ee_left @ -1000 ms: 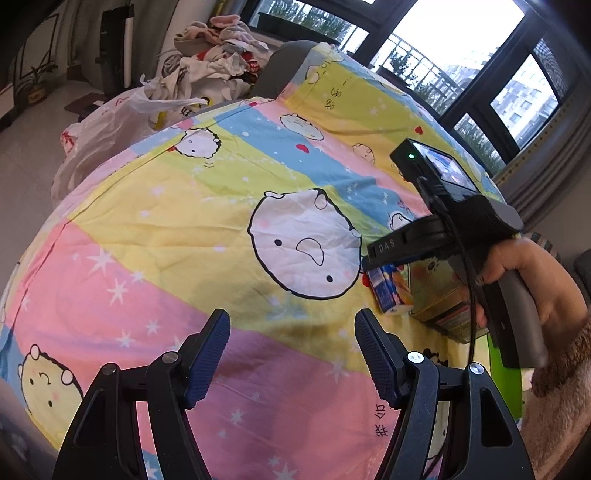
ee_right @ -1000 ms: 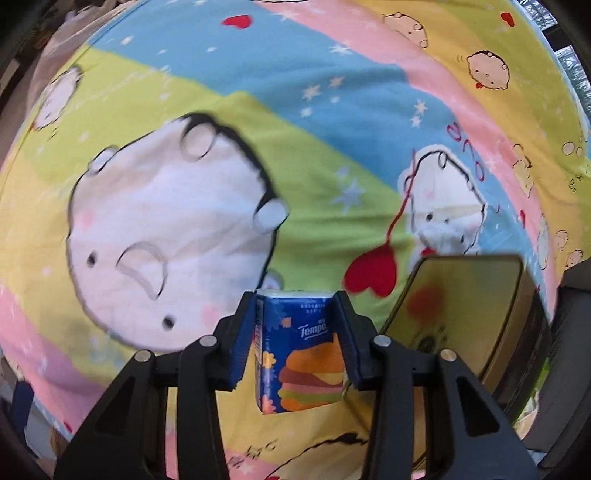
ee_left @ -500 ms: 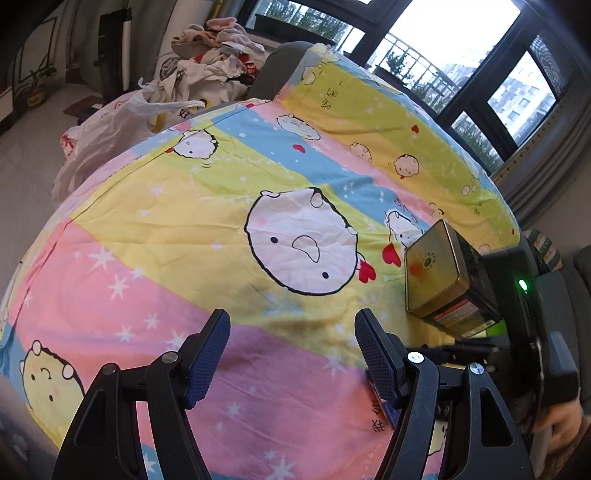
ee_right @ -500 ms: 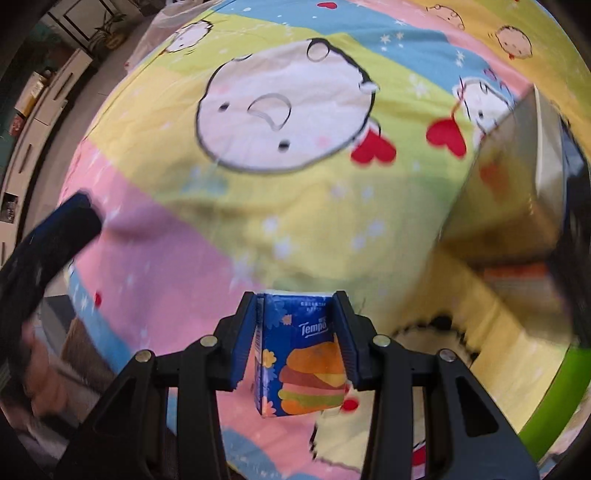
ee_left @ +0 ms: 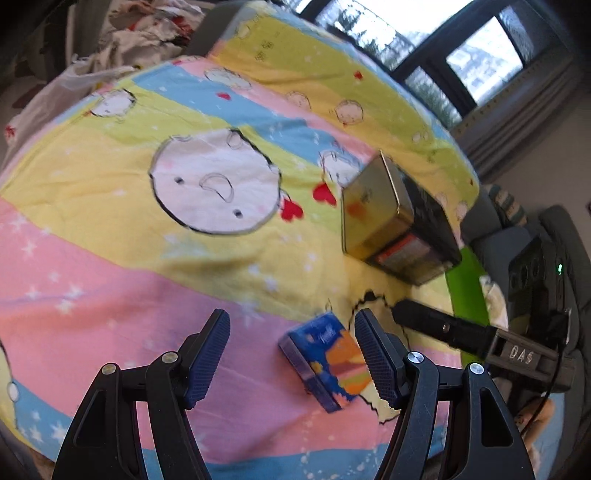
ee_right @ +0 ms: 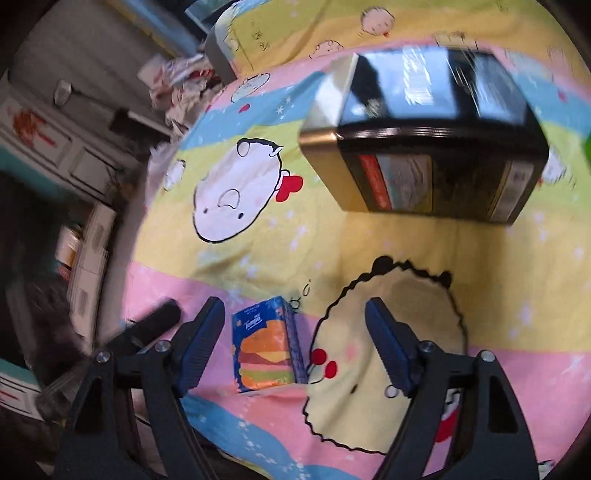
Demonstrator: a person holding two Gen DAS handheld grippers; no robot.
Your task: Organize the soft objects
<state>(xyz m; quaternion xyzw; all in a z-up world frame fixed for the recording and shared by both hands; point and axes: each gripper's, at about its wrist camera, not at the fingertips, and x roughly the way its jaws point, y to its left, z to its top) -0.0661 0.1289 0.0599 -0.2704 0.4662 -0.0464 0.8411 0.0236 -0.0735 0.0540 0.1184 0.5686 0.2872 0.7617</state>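
A lived-in home, likely a bedroom. A cartoon-print sheet in pink, yellow and blue stripes fills the frame. A heap of clothes lies at upper left, big windows with curtains at upper right, white cabinets at left.

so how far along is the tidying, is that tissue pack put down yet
Done: the tissue pack lies on the cartoon bedsheet, clear of both pads. In hand: nothing; the right hand-held gripper is opening around it, and the left hand-held gripper is open and empty. Left: the tin box sits apart from the pack, not yet touched.
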